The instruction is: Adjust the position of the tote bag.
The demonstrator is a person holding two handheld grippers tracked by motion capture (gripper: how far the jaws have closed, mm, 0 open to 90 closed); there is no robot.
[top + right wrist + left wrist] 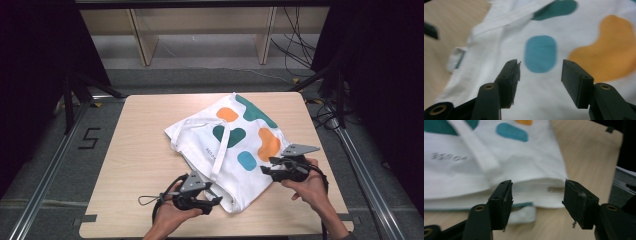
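Here, both wide-open grippers [218,201] [264,169] flank a soft white blob-printed cloth bag [230,145].

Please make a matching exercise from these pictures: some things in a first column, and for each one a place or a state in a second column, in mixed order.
Column one:
1. left gripper
2. right gripper
3. tote bag
4. blue patch

Column two:
a. lies folded on the wooden table, with a white strap across it
b. open at the bag's near corner
c. printed on the bag, just ahead of the right gripper
d. open over the bag's right edge

Pairs: 1-b, 2-d, 3-a, 4-c
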